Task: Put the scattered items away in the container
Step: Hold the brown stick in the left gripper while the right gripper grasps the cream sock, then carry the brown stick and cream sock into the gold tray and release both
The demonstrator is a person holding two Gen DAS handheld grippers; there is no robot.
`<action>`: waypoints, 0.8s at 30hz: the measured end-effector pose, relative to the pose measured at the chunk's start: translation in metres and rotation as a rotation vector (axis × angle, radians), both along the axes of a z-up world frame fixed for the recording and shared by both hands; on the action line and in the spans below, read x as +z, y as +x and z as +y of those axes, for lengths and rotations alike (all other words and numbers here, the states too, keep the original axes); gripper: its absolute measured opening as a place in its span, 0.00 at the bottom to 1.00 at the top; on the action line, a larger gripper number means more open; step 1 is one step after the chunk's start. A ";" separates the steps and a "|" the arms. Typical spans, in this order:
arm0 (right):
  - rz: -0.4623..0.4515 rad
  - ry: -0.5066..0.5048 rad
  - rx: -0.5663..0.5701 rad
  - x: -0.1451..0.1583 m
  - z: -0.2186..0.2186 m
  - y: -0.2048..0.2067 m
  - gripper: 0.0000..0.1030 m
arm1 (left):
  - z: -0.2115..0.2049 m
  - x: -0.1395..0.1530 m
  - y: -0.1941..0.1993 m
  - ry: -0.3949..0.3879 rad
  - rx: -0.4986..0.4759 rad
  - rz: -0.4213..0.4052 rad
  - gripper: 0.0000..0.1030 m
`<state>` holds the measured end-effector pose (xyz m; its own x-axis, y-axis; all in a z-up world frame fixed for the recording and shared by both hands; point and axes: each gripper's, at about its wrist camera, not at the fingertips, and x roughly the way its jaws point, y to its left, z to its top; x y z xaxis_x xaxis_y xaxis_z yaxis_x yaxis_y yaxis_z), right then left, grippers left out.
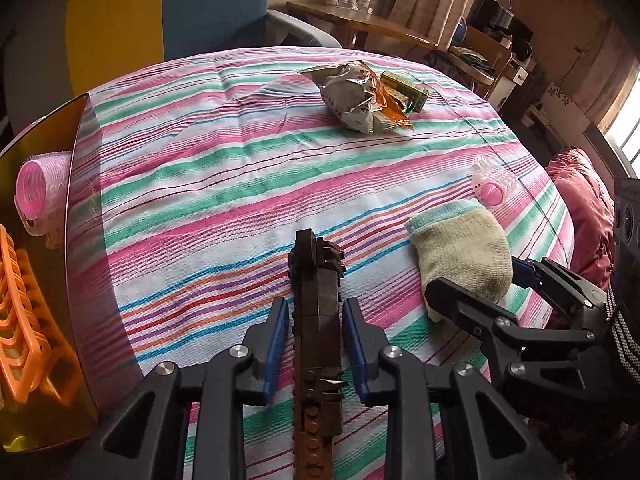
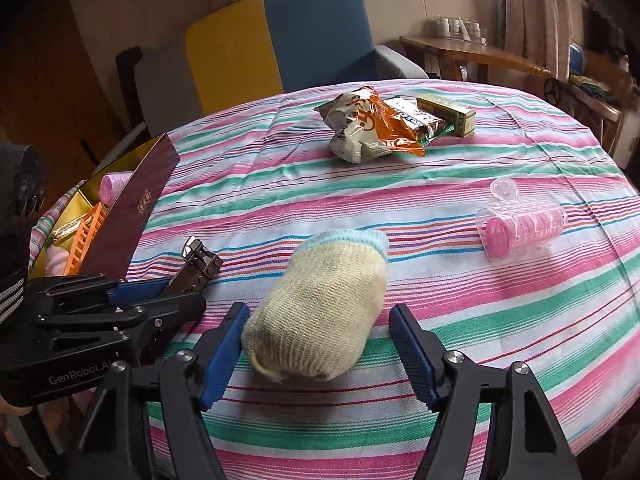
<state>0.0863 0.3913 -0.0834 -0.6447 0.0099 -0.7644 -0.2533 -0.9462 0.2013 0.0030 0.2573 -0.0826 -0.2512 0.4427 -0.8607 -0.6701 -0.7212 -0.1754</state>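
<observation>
My left gripper [image 1: 315, 302] is shut on a long brown brick-built piece [image 1: 316, 280] that lies on the striped tablecloth [image 1: 240, 168]. The piece's toothed tip [image 2: 198, 258] also shows in the right wrist view. My right gripper [image 2: 319, 308] is open, its blue pads on either side of a rolled yellow sock [image 2: 320, 312] with a blue cuff; a gap shows at the right pad. The container [image 1: 76, 160], a box with a gold inside and maroon wall [image 2: 140, 208], stands at the table's left edge. It holds a pink hair roller [image 1: 40, 184] and an orange plastic clip [image 1: 24, 320].
A second pink hair roller [image 2: 520, 228] in a clear clamp lies to the right of the sock. Crumpled snack bags [image 2: 372, 128] and a small green-gold box [image 2: 448, 114] sit at the far side. A blue and yellow chair [image 2: 280, 40] stands behind the table.
</observation>
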 end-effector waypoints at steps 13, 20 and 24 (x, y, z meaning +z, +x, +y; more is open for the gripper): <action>0.034 -0.003 0.005 0.017 -0.008 0.003 0.56 | -0.014 0.013 0.010 0.051 0.009 0.031 0.23; 0.080 0.012 0.056 0.040 -0.023 -0.005 0.56 | -0.039 0.042 0.008 0.120 0.063 0.068 0.21; 0.119 0.013 0.123 0.057 -0.043 -0.022 0.56 | -0.066 0.062 0.000 0.163 0.128 0.103 0.21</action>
<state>0.0641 0.3484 -0.0264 -0.7273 -0.0654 -0.6832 -0.1105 -0.9713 0.2105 0.0031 0.1914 -0.0205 -0.3969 0.5326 -0.7476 -0.5952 -0.7694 -0.2321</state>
